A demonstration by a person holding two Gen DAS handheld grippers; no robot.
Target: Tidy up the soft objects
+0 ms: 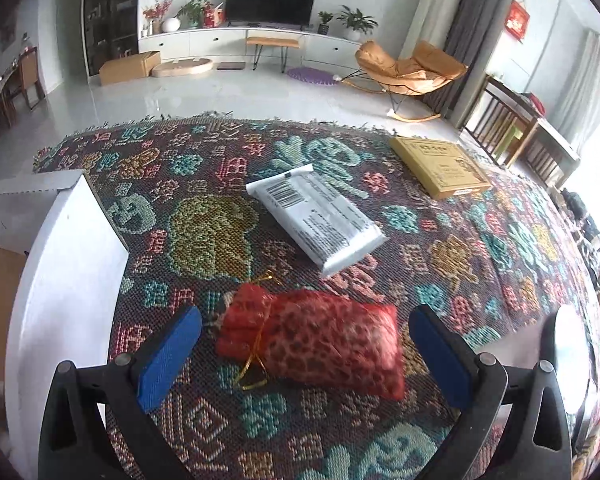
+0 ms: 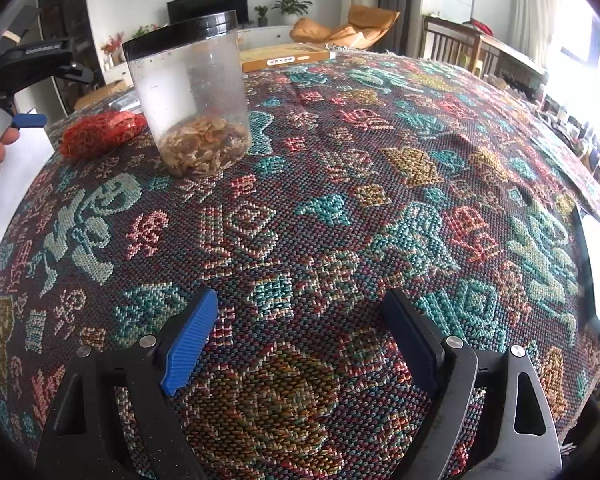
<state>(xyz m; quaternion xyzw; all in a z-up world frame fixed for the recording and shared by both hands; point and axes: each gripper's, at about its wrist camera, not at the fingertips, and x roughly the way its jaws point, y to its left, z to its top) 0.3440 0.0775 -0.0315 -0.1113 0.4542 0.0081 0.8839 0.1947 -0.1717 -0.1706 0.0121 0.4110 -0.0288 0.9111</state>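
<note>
A red mesh pouch tied with gold cord lies on the patterned tablecloth. My left gripper is open, its blue pads on either side of the pouch, not touching it. The pouch also shows in the right wrist view, far left, with the left gripper beside it. A white soft packet lies beyond the pouch. My right gripper is open and empty above bare cloth.
A white box stands at the left of the table. A flat yellow box lies at the far right. A clear jar with a black lid holds dried bits. A phone lies near the right edge.
</note>
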